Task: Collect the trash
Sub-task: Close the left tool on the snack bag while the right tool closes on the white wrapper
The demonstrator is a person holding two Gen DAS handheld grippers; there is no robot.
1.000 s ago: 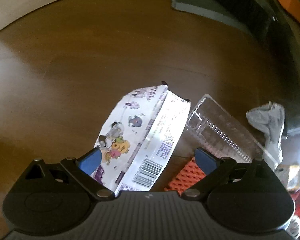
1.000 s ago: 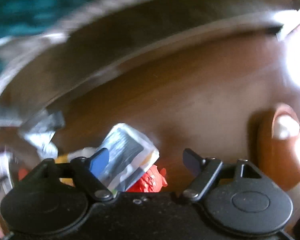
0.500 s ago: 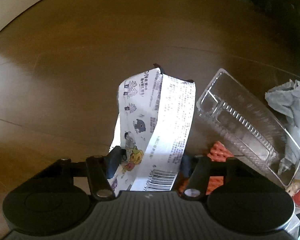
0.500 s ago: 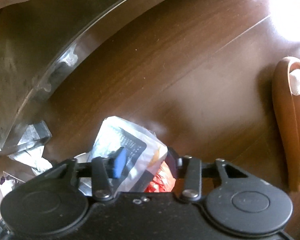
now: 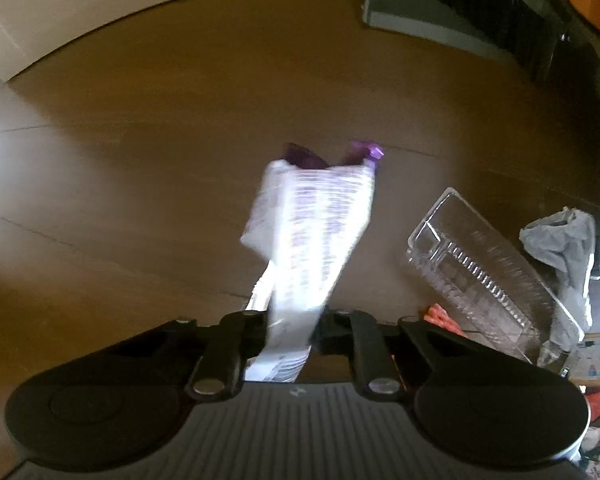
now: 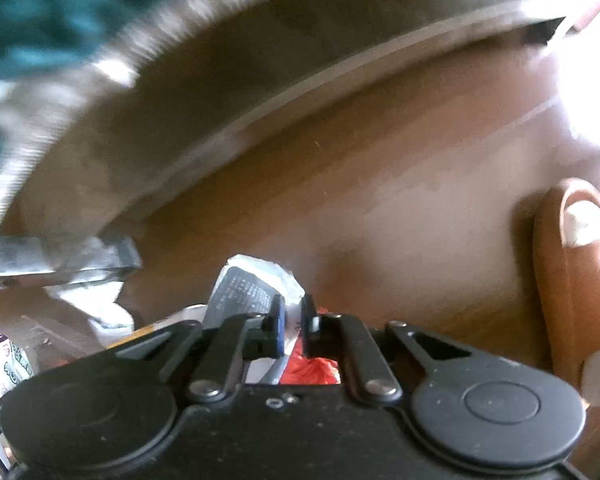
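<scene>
In the left wrist view a long white printed snack wrapper [image 5: 316, 232] with a purple end stands up from between my left gripper's [image 5: 290, 332] fingers. The jaws are closing and the pads pinch its lower end, so the wrapper is squeezed narrow. In the right wrist view my right gripper [image 6: 293, 324] is closing its jaws on a crumpled clear wrapper with a black label [image 6: 248, 292]. A thin fold of it sits between the blue pads. Red crumpled trash [image 6: 308, 372] lies just under those fingers.
On the brown wood floor right of the left gripper lie a clear plastic tray [image 5: 488, 276], a grey crumpled tissue [image 5: 564, 240] and an orange mesh piece [image 5: 440, 316]. Dark furniture [image 5: 460, 8] stands at the back. A brown slipper [image 6: 564, 280] sits right of the right gripper; foil scraps [image 6: 60, 260] lie left.
Both pairs of jaws went from wide open to closed on their wrappers. The white wrapper, flat on the floor before, now stands pinched and narrowed. The right view is blurred again.
</scene>
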